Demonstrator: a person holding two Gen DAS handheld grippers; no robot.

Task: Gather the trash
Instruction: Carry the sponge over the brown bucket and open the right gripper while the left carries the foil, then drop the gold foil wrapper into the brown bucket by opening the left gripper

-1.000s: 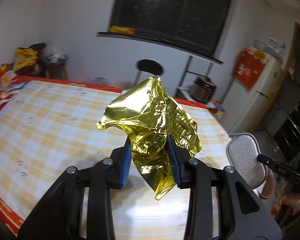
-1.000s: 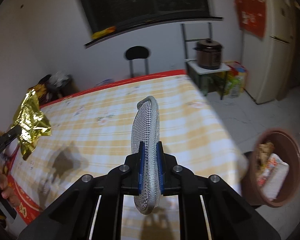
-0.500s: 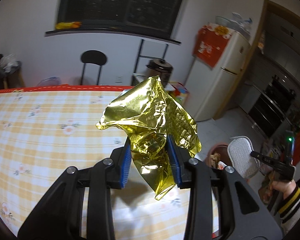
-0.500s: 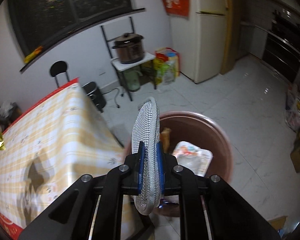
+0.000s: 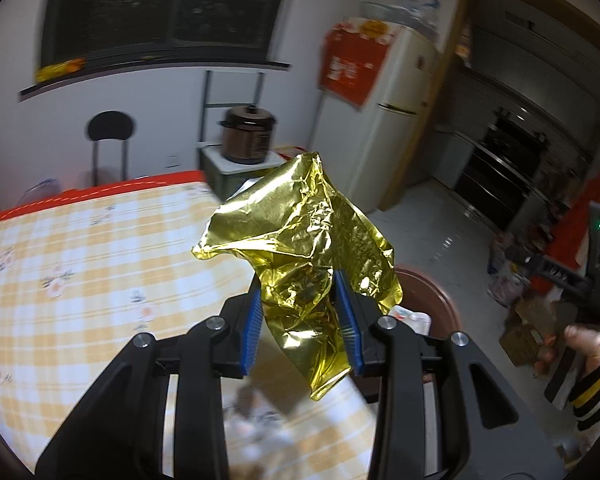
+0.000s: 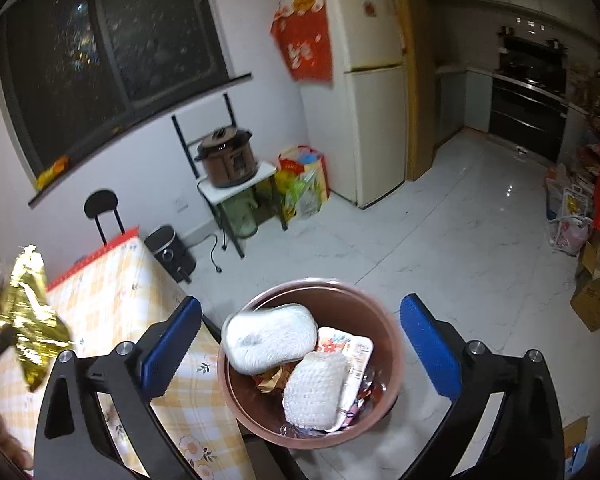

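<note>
My left gripper [image 5: 300, 320] is shut on a crumpled gold foil wrapper [image 5: 300, 248], held above the table's right edge; the wrapper also shows in the right wrist view [image 6: 28, 316]. My right gripper [image 6: 300, 344] is open and empty above a brown round trash bin [image 6: 384, 392] on the floor. A white mesh foam pad [image 6: 270, 338], blurred, lies at the top of the bin beside another mesh pad [image 6: 316, 392] and a printed wrapper [image 6: 346, 350]. The bin's rim [image 5: 432, 292] shows behind the foil in the left wrist view.
A table with a yellow checked cloth [image 5: 80, 260] is to the left of the bin. A rack with a brown cooker [image 6: 228, 160], a white fridge [image 6: 364, 100], a black chair [image 6: 102, 208], bags and cardboard boxes [image 6: 592, 304] stand around the tiled floor.
My right gripper has opened over the bin and the mesh pad has dropped out of it into the bin. My left gripper has swung right with the foil toward the bin.
</note>
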